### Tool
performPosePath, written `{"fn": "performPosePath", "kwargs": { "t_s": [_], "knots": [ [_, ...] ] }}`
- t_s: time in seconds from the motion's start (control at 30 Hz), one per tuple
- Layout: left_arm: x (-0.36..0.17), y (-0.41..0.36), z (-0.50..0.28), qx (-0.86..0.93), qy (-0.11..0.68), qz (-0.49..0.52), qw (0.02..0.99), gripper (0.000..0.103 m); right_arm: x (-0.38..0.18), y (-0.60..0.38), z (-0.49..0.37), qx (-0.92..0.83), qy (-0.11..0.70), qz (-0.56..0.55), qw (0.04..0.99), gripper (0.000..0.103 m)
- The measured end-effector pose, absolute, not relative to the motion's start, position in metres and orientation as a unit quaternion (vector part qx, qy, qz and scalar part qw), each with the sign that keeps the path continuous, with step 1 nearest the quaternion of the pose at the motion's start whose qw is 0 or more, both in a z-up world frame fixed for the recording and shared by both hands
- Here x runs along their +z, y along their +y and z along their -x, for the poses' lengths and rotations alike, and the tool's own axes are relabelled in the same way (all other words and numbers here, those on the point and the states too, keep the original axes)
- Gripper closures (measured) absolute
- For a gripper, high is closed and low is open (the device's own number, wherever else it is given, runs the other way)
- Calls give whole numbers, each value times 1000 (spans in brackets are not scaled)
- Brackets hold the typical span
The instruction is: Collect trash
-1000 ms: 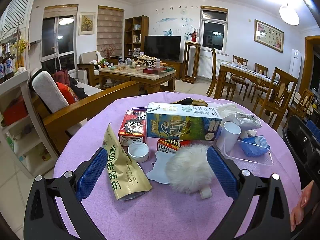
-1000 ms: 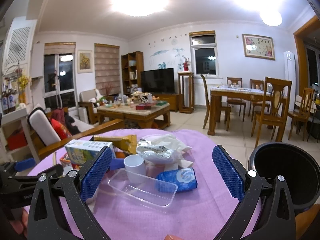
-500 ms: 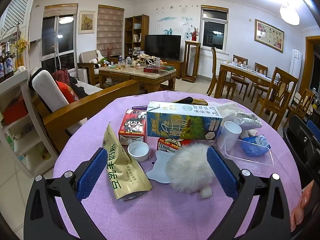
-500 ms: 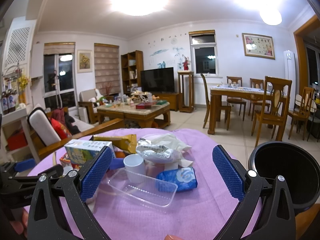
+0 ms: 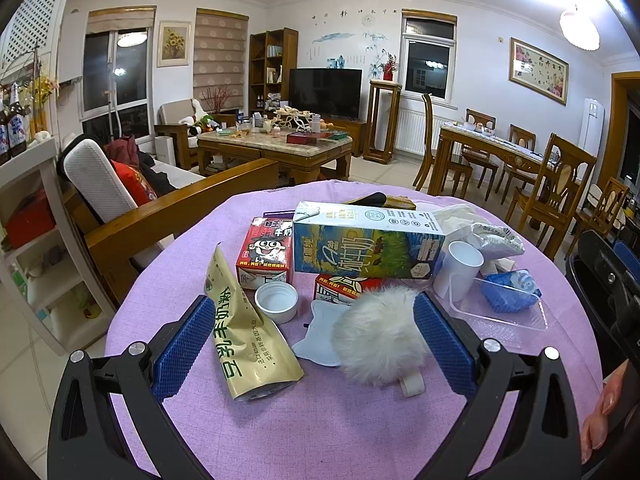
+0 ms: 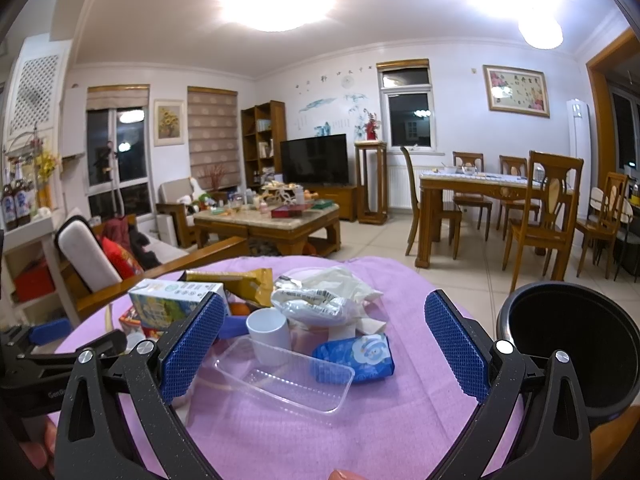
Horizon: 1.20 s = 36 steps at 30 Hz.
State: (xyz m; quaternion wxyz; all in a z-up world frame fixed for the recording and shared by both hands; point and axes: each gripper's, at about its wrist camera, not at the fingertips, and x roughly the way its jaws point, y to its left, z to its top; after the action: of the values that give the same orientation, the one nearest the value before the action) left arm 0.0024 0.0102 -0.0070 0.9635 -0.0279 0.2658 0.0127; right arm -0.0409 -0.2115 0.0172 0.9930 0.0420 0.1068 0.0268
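Trash lies on a round table with a purple cloth (image 5: 360, 432). My left gripper (image 5: 316, 344) is open and empty, its pads either side of a beige pouch (image 5: 244, 332), a white cap (image 5: 277, 301) and a white fluffy ball (image 5: 380, 340). Behind them lie a large milk carton (image 5: 366, 246) and a red milk box (image 5: 266, 252). My right gripper (image 6: 332, 354) is open and empty above a clear plastic tray (image 6: 286, 378), a white cup (image 6: 269, 334) and a blue tissue pack (image 6: 356, 358). A black bin (image 6: 568, 344) stands at the right.
A crumpled silver bag (image 6: 316, 304) and a yellow wrapper (image 6: 244, 282) lie at the table's far side. A wooden sofa arm (image 5: 176, 216) is beyond the left edge. A dining table with chairs (image 6: 500, 204) stands at the far right.
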Motion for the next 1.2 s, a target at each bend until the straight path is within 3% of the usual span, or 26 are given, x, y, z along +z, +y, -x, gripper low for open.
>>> {"fn": "performPosePath", "kwargs": {
  "t_s": [1.03,1.2],
  "knots": [
    [-11,19,-6,-45,276,56,959,5,15,-221,36,77,118,-44,989,4],
    [6,34,-22,-134,268,9,954,5,14,-230,2,163,207,8,965,4]
  ]
}}
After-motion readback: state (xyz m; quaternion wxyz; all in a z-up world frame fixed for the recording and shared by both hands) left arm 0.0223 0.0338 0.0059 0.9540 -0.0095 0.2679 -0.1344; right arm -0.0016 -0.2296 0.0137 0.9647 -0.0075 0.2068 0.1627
